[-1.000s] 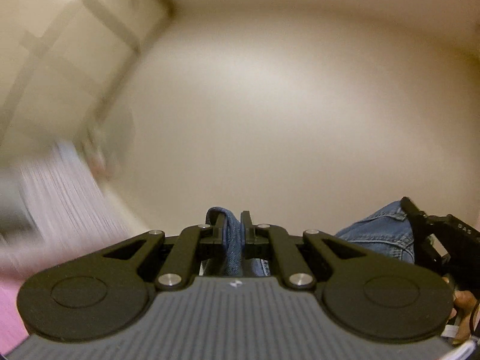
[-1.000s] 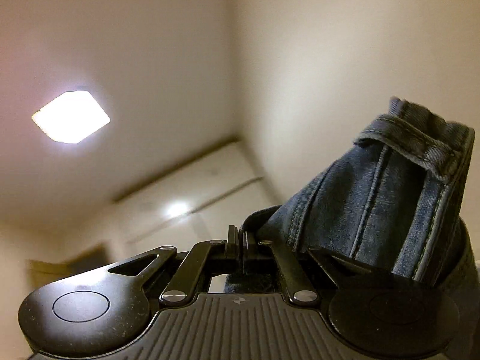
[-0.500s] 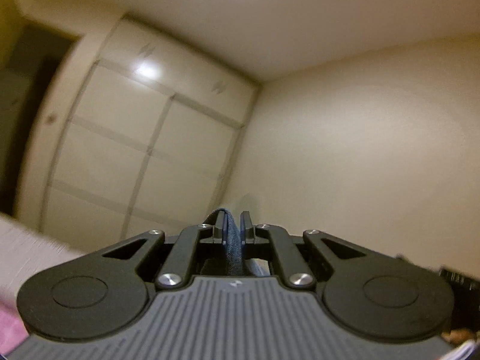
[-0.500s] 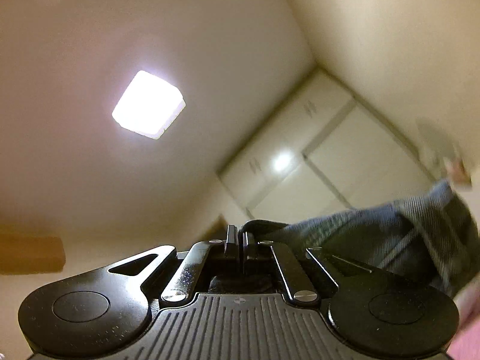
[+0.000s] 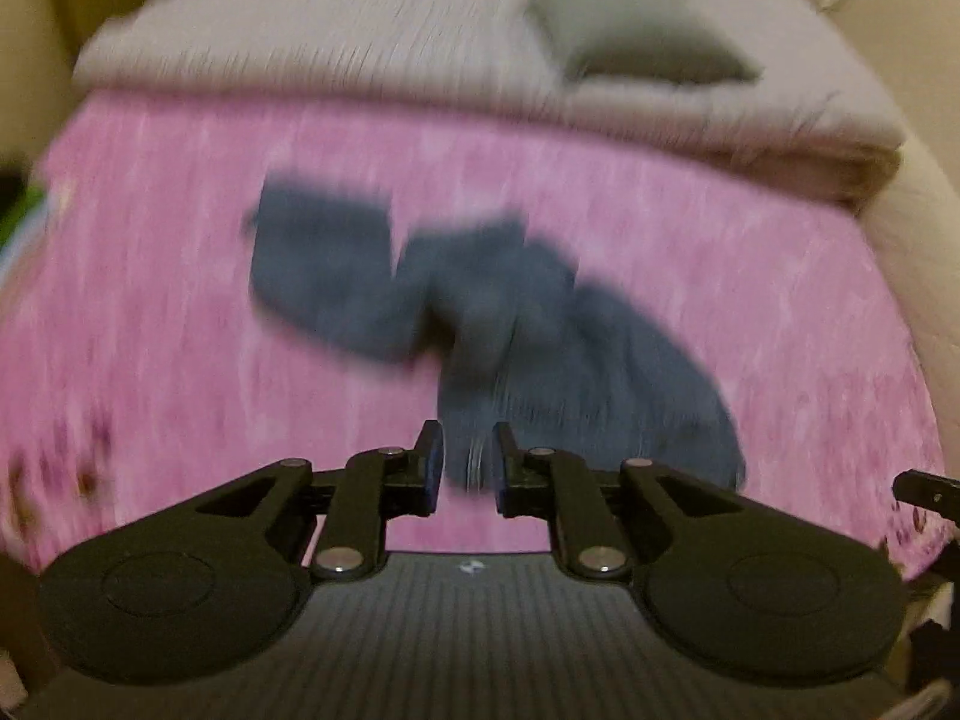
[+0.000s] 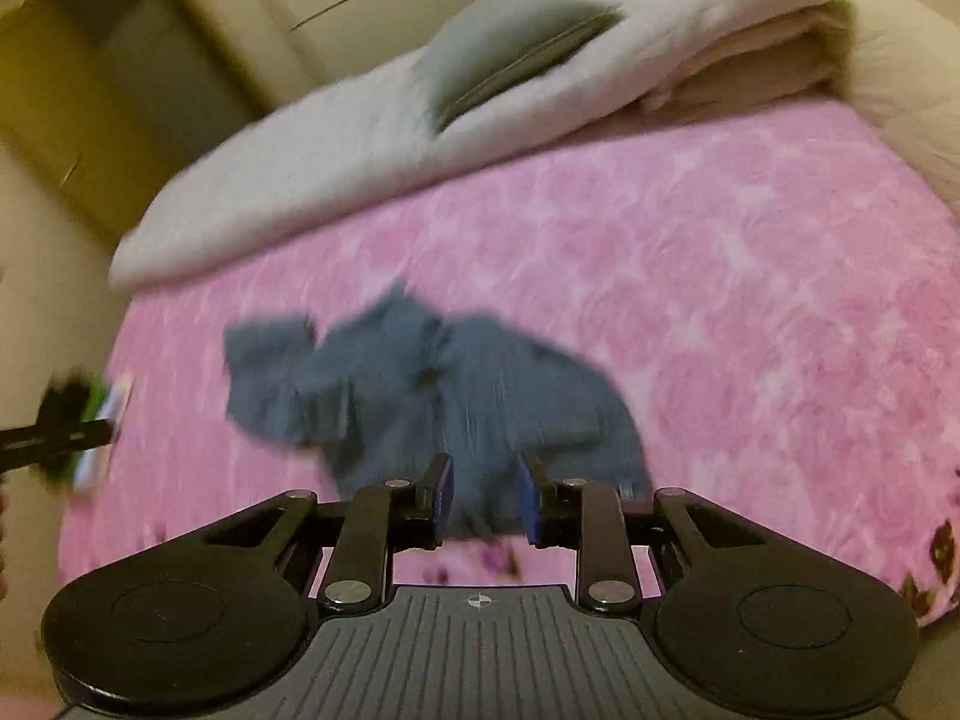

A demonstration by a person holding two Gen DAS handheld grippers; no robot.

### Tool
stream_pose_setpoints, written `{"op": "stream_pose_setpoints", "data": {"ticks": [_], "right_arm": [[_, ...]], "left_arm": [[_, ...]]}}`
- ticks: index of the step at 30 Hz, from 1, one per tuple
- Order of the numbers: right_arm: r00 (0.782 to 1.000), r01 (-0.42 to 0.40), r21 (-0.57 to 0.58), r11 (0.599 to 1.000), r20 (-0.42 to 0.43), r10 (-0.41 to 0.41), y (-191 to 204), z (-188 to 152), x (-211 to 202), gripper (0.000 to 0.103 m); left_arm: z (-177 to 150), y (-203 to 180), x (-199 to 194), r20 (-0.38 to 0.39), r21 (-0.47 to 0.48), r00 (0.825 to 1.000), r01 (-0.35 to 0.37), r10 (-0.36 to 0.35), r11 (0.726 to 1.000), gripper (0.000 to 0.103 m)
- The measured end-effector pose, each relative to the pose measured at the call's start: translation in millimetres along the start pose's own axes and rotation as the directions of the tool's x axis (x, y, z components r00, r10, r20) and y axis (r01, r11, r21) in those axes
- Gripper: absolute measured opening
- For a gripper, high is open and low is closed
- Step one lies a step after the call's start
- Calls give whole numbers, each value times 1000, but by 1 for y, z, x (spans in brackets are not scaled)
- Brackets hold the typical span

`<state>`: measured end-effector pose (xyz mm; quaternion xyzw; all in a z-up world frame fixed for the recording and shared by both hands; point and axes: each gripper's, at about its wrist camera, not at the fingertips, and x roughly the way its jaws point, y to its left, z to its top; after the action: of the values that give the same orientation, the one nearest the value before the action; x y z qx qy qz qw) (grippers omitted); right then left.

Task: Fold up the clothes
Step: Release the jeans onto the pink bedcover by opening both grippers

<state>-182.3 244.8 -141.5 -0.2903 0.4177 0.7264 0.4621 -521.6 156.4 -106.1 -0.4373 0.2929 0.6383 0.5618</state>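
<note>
Fingers of the left gripper [image 5: 468,468] are parting, a narrow gap between them, pads clear of cloth; nothing is gripped. Beyond the tips, blurred blue denim jeans [image 5: 480,324] lie crumpled on a pink bedspread [image 5: 150,330]. Behind the jeans, a folded pale duvet [image 5: 312,42] crosses the bed with a grey pillow [image 5: 648,42] on it.

Seen from the right wrist, the right gripper [image 6: 485,498] is opening too, its gap wider, holding nothing. The jeans [image 6: 432,384] sprawl just ahead of its tips on the bedspread [image 6: 750,300], the duvet [image 6: 336,174] behind them.
</note>
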Motion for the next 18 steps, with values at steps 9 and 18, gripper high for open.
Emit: {"op": "stream_pose_setpoints", "data": {"ticks": [9,18], "right_arm": [[993,94,-333,938,-38,-113,27,-114,-24,28],[996,53,-413,909,-45,-79,55,-163,-40,28]], "left_arm": [[-97,-31,-5,-2,54,995,-100,100,994,14],[-139,-34,-32,17,60,989,-150,149,987,16]]}}
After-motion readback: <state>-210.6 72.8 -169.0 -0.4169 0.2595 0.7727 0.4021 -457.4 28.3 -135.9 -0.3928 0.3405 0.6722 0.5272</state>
